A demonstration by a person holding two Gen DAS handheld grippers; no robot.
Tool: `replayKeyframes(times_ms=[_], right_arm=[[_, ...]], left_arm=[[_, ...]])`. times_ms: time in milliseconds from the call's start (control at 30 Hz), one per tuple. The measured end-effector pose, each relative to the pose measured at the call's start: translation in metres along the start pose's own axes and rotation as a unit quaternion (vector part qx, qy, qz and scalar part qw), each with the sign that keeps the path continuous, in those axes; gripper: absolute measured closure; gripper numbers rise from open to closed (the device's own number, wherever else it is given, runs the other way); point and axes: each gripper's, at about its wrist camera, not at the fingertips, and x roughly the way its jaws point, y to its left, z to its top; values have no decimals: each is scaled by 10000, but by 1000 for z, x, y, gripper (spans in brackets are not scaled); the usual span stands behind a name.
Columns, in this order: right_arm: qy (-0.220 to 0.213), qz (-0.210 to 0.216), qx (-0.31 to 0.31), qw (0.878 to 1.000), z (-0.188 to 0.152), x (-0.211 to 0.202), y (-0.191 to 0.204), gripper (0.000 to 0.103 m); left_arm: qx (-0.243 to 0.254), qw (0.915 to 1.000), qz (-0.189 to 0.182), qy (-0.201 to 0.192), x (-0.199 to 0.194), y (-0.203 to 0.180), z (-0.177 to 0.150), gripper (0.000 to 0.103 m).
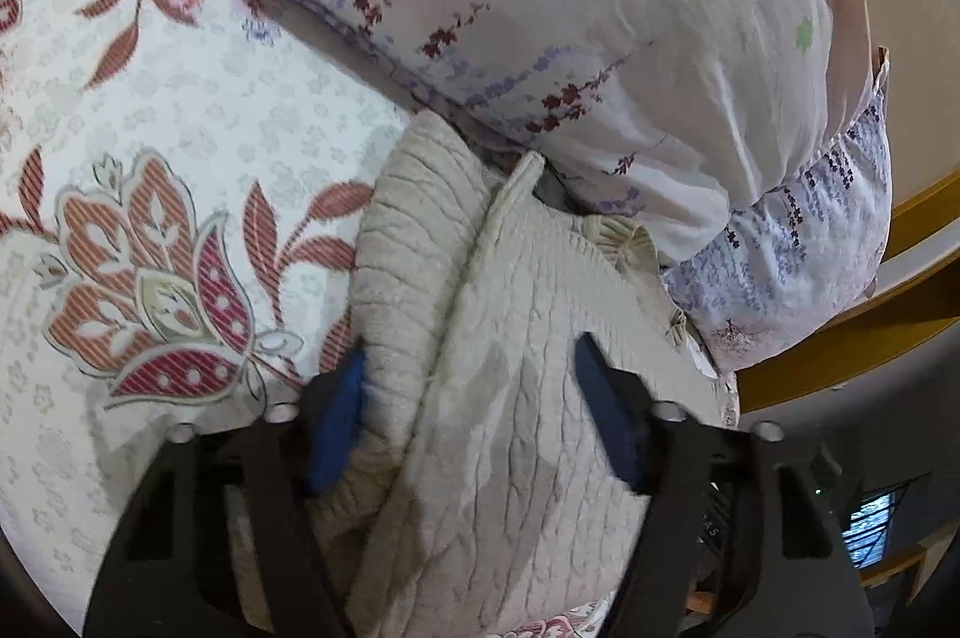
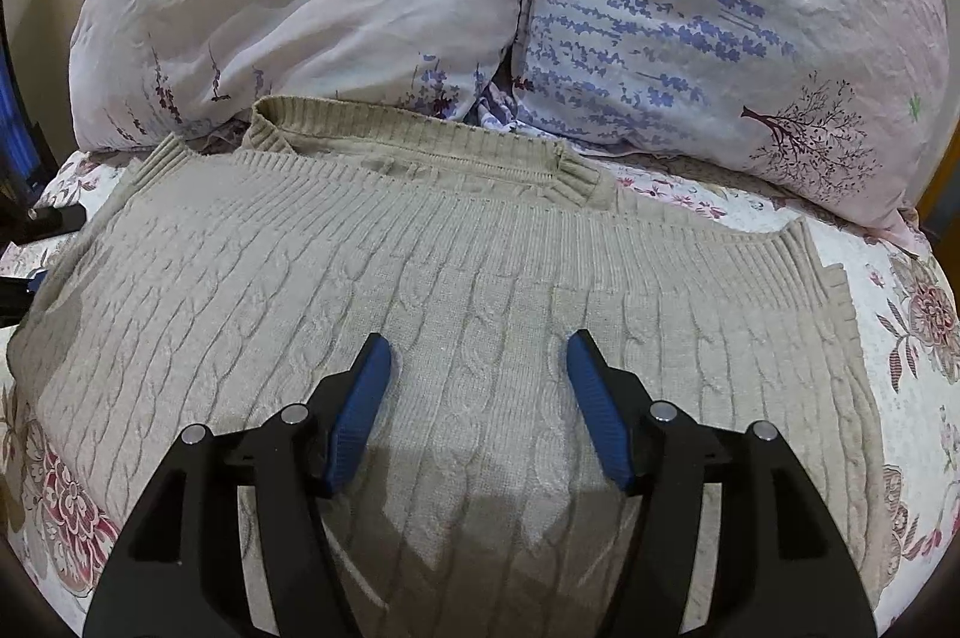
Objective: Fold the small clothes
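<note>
A beige cable-knit sweater [image 1: 498,338] is being shown, in the left wrist view, lying on a floral bedsheet [image 1: 150,158] with its far end pushed up against a pillow [image 1: 540,8]. A raised fold is running along it, away from the camera toward the pillow. The left gripper [image 1: 468,416] is being held with its jaws wide apart, straddling that fold; the blue pads are lying against or just over the knit, and nothing is being pinched.

In the right wrist view the sweater [image 2: 450,278] is being seen spread flat, its ribbed neckline [image 2: 432,146] lying farthest from the camera, just beside two pillows [image 2: 690,38], so its long axis is running straight ahead from the jaws. The right gripper [image 2: 477,410] is being held over the middle of the body panel, jaws wide apart and empty. The bedsheet [image 2: 900,338] is showing on both sides. The left jaws are judged nearer to a graspable edge, since the fold is lying between them, while only flat fabric is lying under the right.
</note>
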Motion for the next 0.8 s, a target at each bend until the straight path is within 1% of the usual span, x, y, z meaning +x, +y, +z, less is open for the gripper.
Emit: replayKeyframes(times_ms=[33,67,133,233,267,367,467,533,633,700,767,800], right_arm=[[-3,1,8,10000,0,0,1,39],[-6,4,9,10000,0,0,1,39],[-1,2,9,10000,0,0,2,39],[2,-1,6,10000,0,-1,2,39],[4,0,0,10000,0,0,2,39],[10,-2,-25,10000,1,0,2,39],[7,-21,-55,10000,1,0,3,39],[5,-41,-86,10000,1,0,4,39],[-1,-58,-156,9999,2,1,5,39],[17,49,-136,9999,4,-1,0,39],[13,418,224,9989,6,-11,-19,40],[-28,512,378,9980,5,-16,-28,40]], left_arm=[[-19,10000,-19,32,1,1,-1,49],[-24,10000,-17,58,1,1,-1,55],[-29,9998,39,168,4,0,-2,72],[124,9996,136,225,6,-6,-5,80],[163,9996,132,204,4,-9,-5,81],[202,9996,-193,77,-8,-23,-2,83],[329,9979,-545,-67,-19,-47,0,84],[392,9957,-826,-115,-23,-63,-1,84],[517,9903,-1285,-141,-26,-91,-7,84],[642,9866,-1495,-112,-23,-111,-13,84],[751,9832,-1665,-51,-15,-131,-20,84],[805,9806,-1785,6,-10,-142,-25,84]])
